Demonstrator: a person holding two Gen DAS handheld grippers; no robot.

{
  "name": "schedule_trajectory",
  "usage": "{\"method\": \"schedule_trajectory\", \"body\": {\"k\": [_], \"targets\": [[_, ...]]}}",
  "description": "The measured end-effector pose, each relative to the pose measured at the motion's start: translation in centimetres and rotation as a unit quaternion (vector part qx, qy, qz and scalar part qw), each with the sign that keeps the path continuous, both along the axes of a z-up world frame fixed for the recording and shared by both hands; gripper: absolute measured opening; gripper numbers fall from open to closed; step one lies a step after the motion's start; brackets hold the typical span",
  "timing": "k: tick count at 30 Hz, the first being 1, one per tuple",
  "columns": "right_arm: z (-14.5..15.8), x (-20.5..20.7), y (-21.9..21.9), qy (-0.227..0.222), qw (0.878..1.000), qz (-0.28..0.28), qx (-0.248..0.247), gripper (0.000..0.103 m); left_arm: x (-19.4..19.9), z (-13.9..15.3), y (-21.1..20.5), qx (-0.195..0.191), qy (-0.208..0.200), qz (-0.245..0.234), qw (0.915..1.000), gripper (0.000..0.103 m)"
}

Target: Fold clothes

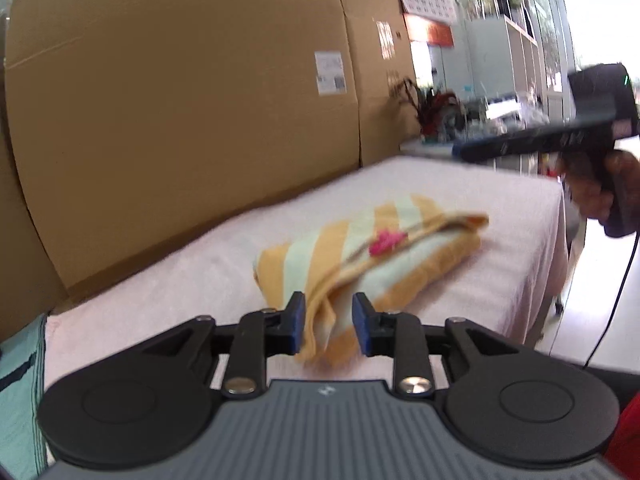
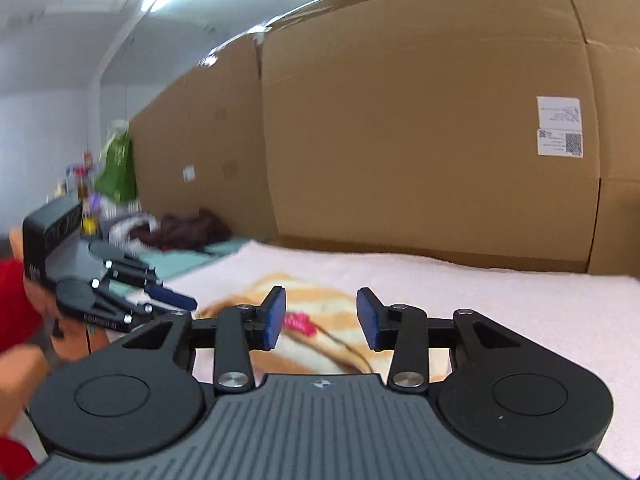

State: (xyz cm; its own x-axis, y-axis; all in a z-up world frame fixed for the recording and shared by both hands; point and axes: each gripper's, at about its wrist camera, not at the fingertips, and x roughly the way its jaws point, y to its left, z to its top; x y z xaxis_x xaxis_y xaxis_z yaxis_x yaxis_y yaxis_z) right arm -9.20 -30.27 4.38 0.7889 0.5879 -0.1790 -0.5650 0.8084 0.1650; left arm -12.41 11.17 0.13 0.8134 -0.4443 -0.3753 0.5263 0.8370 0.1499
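A folded garment with yellow and pale stripes and a pink motif (image 1: 372, 248) lies on the pink towel-covered table (image 1: 200, 264). My left gripper (image 1: 329, 324) hangs open just over the garment's near corner; the cloth shows in the gap, and the blue pads (image 1: 298, 322) do not press on it. In the right wrist view the same garment (image 2: 320, 320) lies below my open right gripper (image 2: 322, 318), with nothing pinched. The right gripper (image 1: 464, 151) also shows in the left wrist view, held in a hand above the table's far right end. The left gripper (image 2: 188, 302) appears at the left of the right wrist view.
Tall cardboard boxes (image 1: 180, 120) wall off the back of the table. A teal cloth (image 2: 192, 258) and a dark heap of clothes (image 2: 180, 230) lie past the table's left end. The table's right edge (image 1: 560, 240) drops to the floor. A red sleeve (image 2: 12, 300) is at the left.
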Motion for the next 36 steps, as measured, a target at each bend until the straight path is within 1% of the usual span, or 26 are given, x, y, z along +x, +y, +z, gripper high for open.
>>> {"method": "schedule_trajectory", "body": {"k": [1, 2, 3, 4, 7, 8, 9, 10, 12, 13, 15, 18, 20, 21, 22, 23, 24, 25, 27, 28, 30, 31, 33, 36], "targets": [[-0.4, 1.2, 0.0, 0.003, 0.999, -0.039, -0.004, 0.032, 0.8, 0.3, -0.6, -0.01, -0.006, 0.01, 0.9999, 0.03], [-0.9, 2.6, 0.1, 0.006, 0.996, -0.085, -0.017, 0.02, 1.6, 0.5, -1.1, -0.02, -0.011, 0.019, 0.9996, 0.03], [-1.4, 3.4, 2.4, 0.017, 0.992, -0.12, -0.026, 0.012, 2.5, 0.8, -1.7, -0.029, -0.017, 0.029, 0.999, 0.03], [-2.1, 4.0, 3.5, 0.032, 0.991, -0.128, -0.026, 0.012, 3.2, 0.3, -2.1, -0.034, -0.011, 0.037, 0.9987, 0.029], [-4.2, 5.9, 5.4, 0.078, 0.988, -0.133, -0.019, 0.012, 5.4, -2.5, -3.3, -0.04, 0.022, 0.057, 0.9973, 0.029], [-4.9, 5.9, 6.2, 0.079, 0.987, -0.134, -0.036, 0.013, 6.2, -3.4, -3.7, -0.042, 0.033, 0.064, 0.9965, 0.029], [-5.7, 5.8, 7.0, 0.075, 0.986, -0.136, -0.059, 0.013, 6.9, -4.3, -4.1, -0.044, 0.044, 0.071, 0.9955, 0.026], [-6.4, 5.0, 8.0, 0.065, 0.985, -0.138, -0.081, 0.013, 6.7, -5.1, -4.1, -0.054, 0.044, 0.074, 0.9948, 0.023], [-7.2, 3.6, 8.8, 0.042, 0.985, -0.137, -0.098, 0.013, 5.3, -5.4, -3.3, -0.082, 0.049, 0.06, 0.9936, 0.024], [-7.6, 2.8, 8.9, 0.031, 0.985, -0.135, -0.101, 0.013, 4.8, -5.6, -3.0, -0.092, 0.051, 0.055, 0.9929, 0.027], [-8.1, 2.2, 9.1, 0.015, 0.985, -0.133, -0.113, 0.013, 4.0, -6.2, -2.3, -0.103, 0.049, 0.05, 0.9923, 0.027], [-7.9, 3.0, 9.7, 0.022, 0.984, -0.132, -0.121, 0.013, 4.0, -5.4, -2.0, -0.109, 0.055, 0.057, 0.9909, 0.027], [-7.4, 3.8, 9.7, 0.031, 0.984, -0.125, -0.125, 0.013, 3.9, -4.0, -1.8, -0.118, 0.03, 0.065, 0.9904, 0.028], [-7.0, 4.2, 9.5, 0.034, 0.984, -0.122, -0.122, 0.016, 3.8, -3.3, -1.7, -0.123, 0.015, 0.07, 0.9898, 0.034], [-6.5, 4.3, 9.3, 0.034, 0.985, -0.123, -0.112, 0.018, 3.8, -2.6, -1.5, -0.128, 0.0, 0.075, 0.9889, 0.05], [-6.0, 4.6, 9.2, 0.033, 0.986, -0.127, -0.1, 0.018, 4.3, -1.9, -1.4, -0.137, -0.009, 0.084, 0.987, 0.057], [-5.4, 4.9, 9.1, 0.031, 0.987, -0.13, -0.089, 0.019, 5.2, -1.5, -1.3, -0.146, -0.008, 0.092, 0.9851, 0.06], [-4.9, 5.3, 9.0, 0.03, 0.988, -0.134, -0.077, 0.019, 6.1, -1.4, -1.4, -0.151, -0.001, 0.097, 0.9837, 0.058], [-4.3, 6.3, 9.8, 0.03, 0.987, -0.143, -0.074, 0.02, 8.4, -2.0, -1.9, -0.158, 0.034, 0.109, 0.9807, 0.054], [-4.0, 6.9, 10.2, 0.031, 0.986, -0.147, -0.074, 0.021, 9.4, -2.6, -2.2, -0.162, 0.056, 0.116, 0.9783, 0.047], [-4.1, 8.0, 11.8, 0.044, 0.984, -0.151, -0.084, 0.027, 10.1, -3.9, -2.8, -0.156, 0.075, 0.127, 0.9767, 0.041], [-4.4, 8.7, 12.4, 0.053, 0.983, -0.153, -0.091, 0.028, 10.3, -4.6, -3.0, -0.152, 0.082, 0.132, 0.9761, 0.041], [-5.5, 9.1, 12.1, 0.067, 0.981, -0.156, -0.09, 0.03, 9.4, -5.1, -3.2, -0.137, 0.071, 0.131, 0.9793, 0.042], [-7.0, 9.5, 11.3, 0.088, 0.979, -0.161, -0.087, 0.03, 8.4, -5.3, -2.6, -0.14, 0.07, 0.129, 0.9792, 0.042]]}}
